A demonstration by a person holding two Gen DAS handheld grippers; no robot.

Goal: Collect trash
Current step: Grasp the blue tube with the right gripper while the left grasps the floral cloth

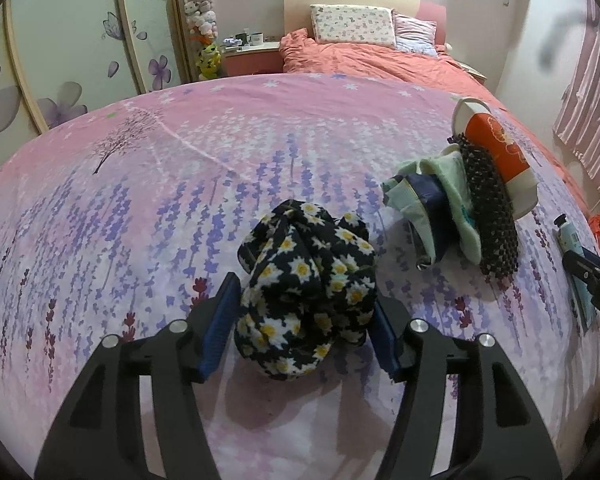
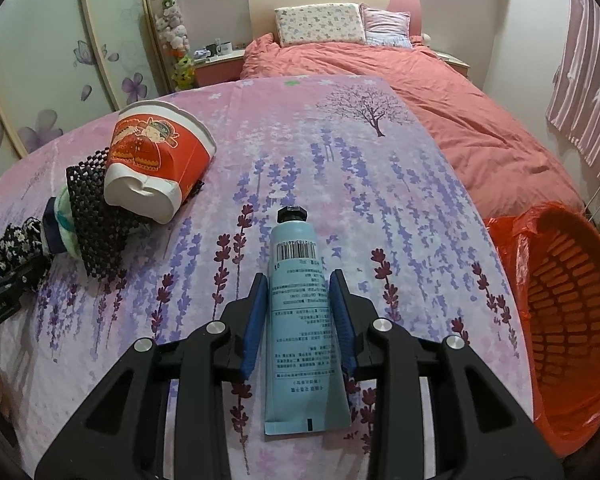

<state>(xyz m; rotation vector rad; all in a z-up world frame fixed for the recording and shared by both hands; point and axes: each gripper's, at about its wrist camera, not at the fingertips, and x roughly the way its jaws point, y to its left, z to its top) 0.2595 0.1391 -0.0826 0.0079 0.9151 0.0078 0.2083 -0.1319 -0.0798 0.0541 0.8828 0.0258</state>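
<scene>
A black daisy-print cloth [image 1: 306,292] lies bunched on the lavender-print sheet [image 1: 140,200]. My left gripper [image 1: 302,300] has a blue pad on each side of it, touching it. A light blue tube [image 2: 302,320] with a black cap lies flat on the sheet. My right gripper [image 2: 300,312] has its pads against both sides of the tube. A crushed red and white paper cup [image 2: 156,160] lies on a black beaded mat [image 2: 96,216] beside folded green and navy cloth [image 1: 432,208]. The tube also shows at the right edge of the left wrist view [image 1: 572,248].
An orange basket [image 2: 564,320] lined with a red bag stands off the sheet's right edge. Behind is a bed with a salmon duvet [image 2: 440,100] and pillows, a nightstand with mugs [image 2: 220,50], stacked plush toys [image 1: 200,20], and a flowered wardrobe [image 1: 60,60].
</scene>
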